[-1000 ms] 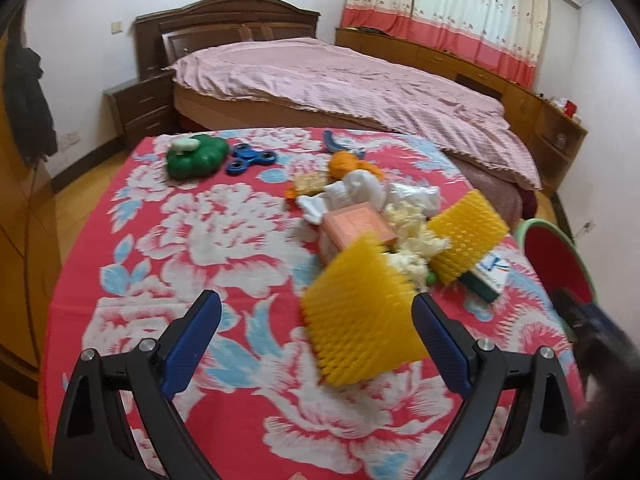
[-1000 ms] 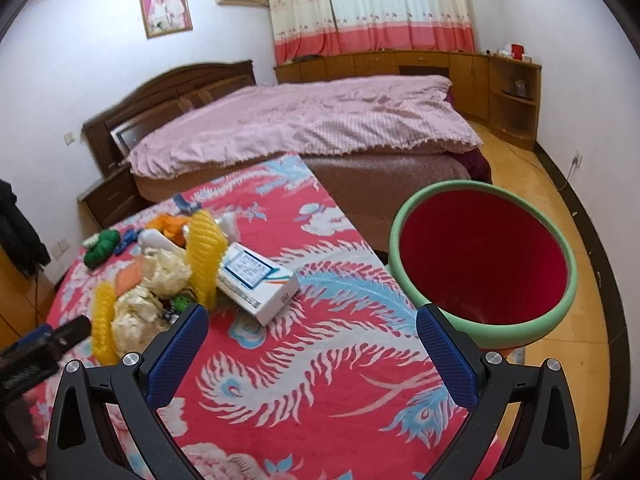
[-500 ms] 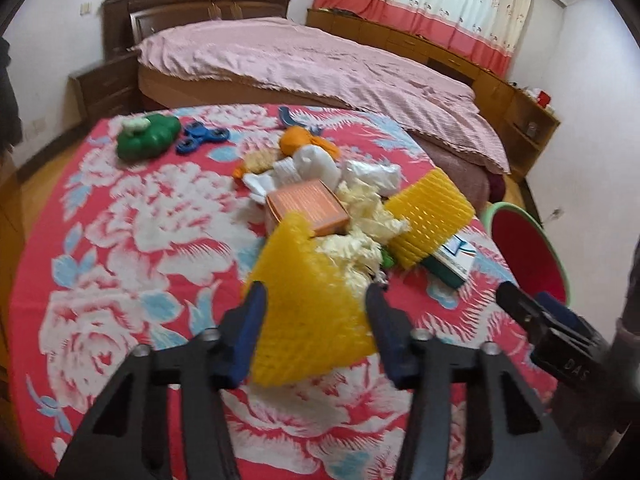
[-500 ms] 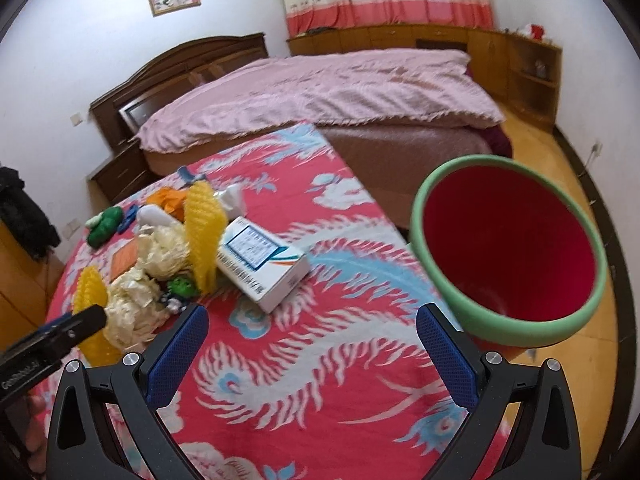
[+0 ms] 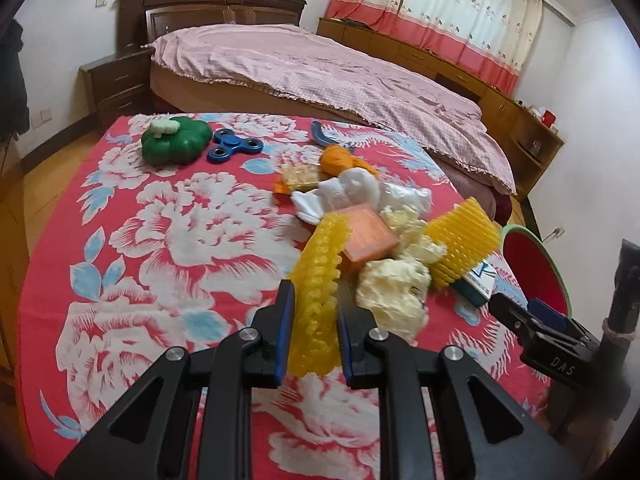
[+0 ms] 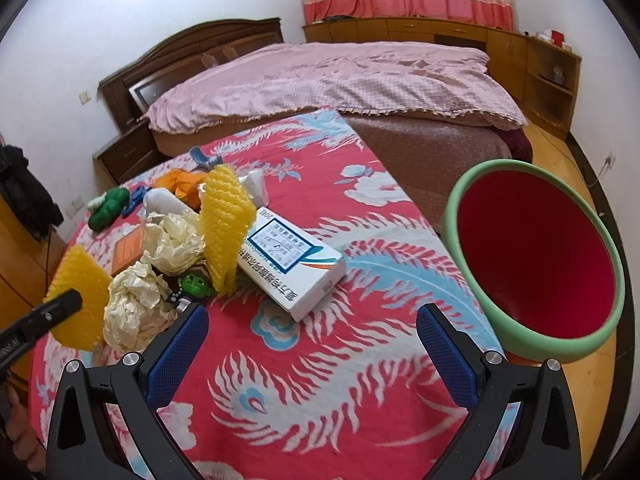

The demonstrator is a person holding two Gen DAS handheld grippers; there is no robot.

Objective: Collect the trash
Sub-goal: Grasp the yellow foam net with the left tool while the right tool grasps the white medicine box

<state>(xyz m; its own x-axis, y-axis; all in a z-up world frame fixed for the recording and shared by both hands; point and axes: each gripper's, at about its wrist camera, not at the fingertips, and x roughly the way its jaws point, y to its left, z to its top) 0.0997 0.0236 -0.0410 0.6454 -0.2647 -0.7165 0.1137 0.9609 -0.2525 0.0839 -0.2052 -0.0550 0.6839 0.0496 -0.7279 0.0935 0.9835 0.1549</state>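
On the round table with the red flowery cloth (image 5: 132,248), the left gripper (image 5: 313,320) is squeezed tight on a yellow foam net (image 5: 318,280), with its blue pads pressing on both sides of it. From the right wrist view the same net (image 6: 80,296) shows at the left edge, pinched in a black finger.

Right behind it sits the pile of trash: 2 balls of crumpled cream paper (image 5: 394,292), an orange box (image 5: 366,234), some white tissue (image 5: 352,192) and a second yellow foam net (image 5: 460,246) standing up against a white and blue box (image 6: 294,262). An orange peel (image 5: 340,158) lies at the far side of the pile.

Well apart from the pile, near the far edge, are a green toy (image 5: 174,144) and a blue spinner (image 5: 234,148) (they sit just beside each other).

The right gripper (image 6: 312,348) is wide open with nothing between its pads, hanging over the bare cloth near the white and blue box. A red bin with a green rim (image 6: 536,256) stands off the right side of the table, tipped toward the camera
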